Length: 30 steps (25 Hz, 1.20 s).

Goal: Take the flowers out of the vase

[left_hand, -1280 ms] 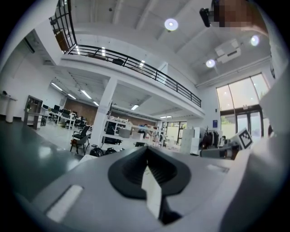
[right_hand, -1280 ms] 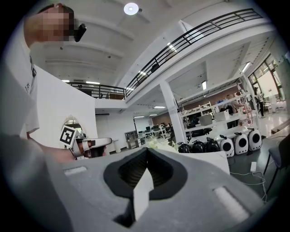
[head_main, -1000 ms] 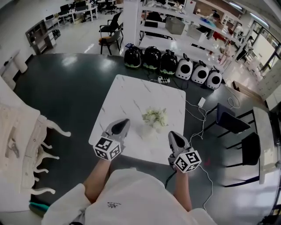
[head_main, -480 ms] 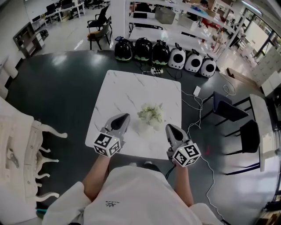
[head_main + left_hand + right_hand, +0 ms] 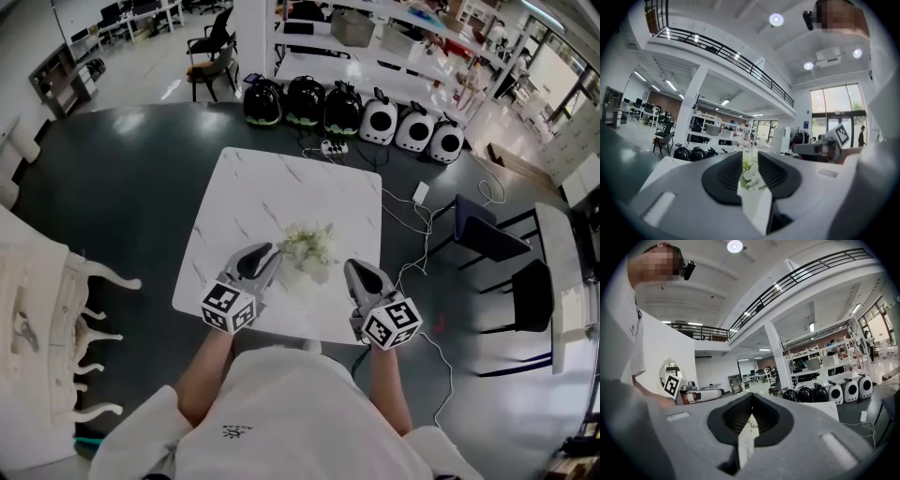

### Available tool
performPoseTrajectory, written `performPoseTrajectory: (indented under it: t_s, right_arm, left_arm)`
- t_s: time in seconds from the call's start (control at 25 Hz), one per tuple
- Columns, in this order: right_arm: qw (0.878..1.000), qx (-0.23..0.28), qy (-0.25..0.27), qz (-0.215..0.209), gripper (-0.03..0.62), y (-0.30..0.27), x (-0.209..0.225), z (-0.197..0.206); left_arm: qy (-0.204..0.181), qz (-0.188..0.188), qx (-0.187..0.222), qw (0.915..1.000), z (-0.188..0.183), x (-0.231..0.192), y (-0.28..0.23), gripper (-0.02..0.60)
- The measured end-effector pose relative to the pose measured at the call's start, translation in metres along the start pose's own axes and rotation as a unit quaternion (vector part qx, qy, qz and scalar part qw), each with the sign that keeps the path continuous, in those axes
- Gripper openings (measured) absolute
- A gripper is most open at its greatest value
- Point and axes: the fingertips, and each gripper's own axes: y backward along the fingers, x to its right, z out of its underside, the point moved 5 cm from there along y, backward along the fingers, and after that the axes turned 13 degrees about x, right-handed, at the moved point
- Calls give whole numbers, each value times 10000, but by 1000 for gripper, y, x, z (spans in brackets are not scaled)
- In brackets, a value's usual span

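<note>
Fingers on the left gripper [image 5: 269,251], just opening and empty, should widen for the white-green flowers [image 5: 307,246] ahead; right gripper [image 5: 350,266] is closed.

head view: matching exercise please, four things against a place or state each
1 bunch of white and pale green flowers
2 left gripper
3 right gripper
4 white marble-patterned square table

a jaws shut
b stands on the dark floor
c jaws slightly apart
d on the table, between the grippers

Pairs: 1-d, 2-c, 3-a, 4-b. The left gripper's jaws have just been opening; the flowers show through their gap.
</note>
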Motion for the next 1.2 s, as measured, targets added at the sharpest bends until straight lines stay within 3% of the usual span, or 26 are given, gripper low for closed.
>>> performPoseTrajectory:
  t_s: [0.16,0.28,0.32,0.48,0.6,0.84,1.0,1.2]
  right_arm:
    - [9999,-55,-24,-105,0,-8,11,-2]
    - [9999,-70,-30,-104,0,-9,19,-3]
    - [9999,-69,-28,-97,0,-9,22,-4]
    - [9999,-68,-20,-76,0,-7,35,-6]
    - [9999,-92,-17,-66,0,-6,38,-4]
    - [9999,-124,-14,-80,0,-7,42,-5]
    - [9998,-179,-1,-60,0,-5,45,-3]
    - [9997,-231,1,-7,0,0,51,-4]
  left_arm:
    - [-22,54,-199,9998,12,1,-10,116]
    - [-20,238,-465,9986,24,4,-12,261]
    - [-33,304,-540,9981,28,6,-11,282]
    - [32,567,-680,9961,40,15,-11,340]
    - [-156,743,-938,9927,50,21,-8,371]
    - [-469,674,-1149,9900,69,23,-12,465]
    - [-723,600,-1270,9874,89,23,-19,477]
    - [-742,561,-1246,9878,93,22,-35,477]
